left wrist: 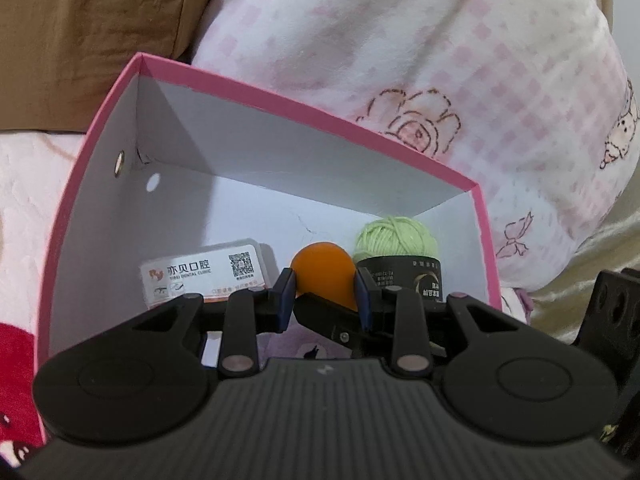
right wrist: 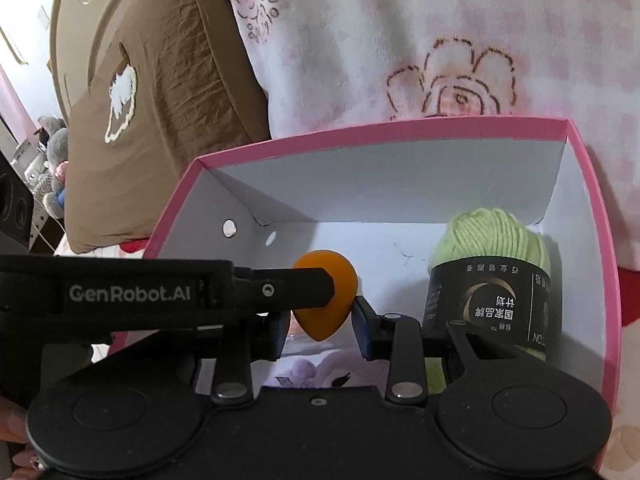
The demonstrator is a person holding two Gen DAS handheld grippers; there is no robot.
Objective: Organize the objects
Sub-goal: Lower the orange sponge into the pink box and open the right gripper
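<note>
An orange teardrop sponge [left wrist: 324, 268] hangs low inside an open pink box [left wrist: 280, 100] with white inner walls. My left gripper [left wrist: 324, 292] is shut on its round body, a blue pad on each side. From the left of the right wrist view that same gripper [right wrist: 316, 284] reaches in across the sponge [right wrist: 342, 284]. The sponge's pointed end sits between the pads of my right gripper [right wrist: 320, 332], which is shut on it. One right finger [left wrist: 328, 318] crosses under the sponge. A green yarn ball [left wrist: 394, 236] with a black band stands in the box's right corner.
A white printed card packet [left wrist: 200, 276] lies in the box at the left. The box [right wrist: 400, 128] rests on bedding, with a pink-checked blanket [left wrist: 440, 60] behind it and a brown pillow [right wrist: 168, 100] at the back left. The yarn [right wrist: 492, 232] is close to my right gripper's right side.
</note>
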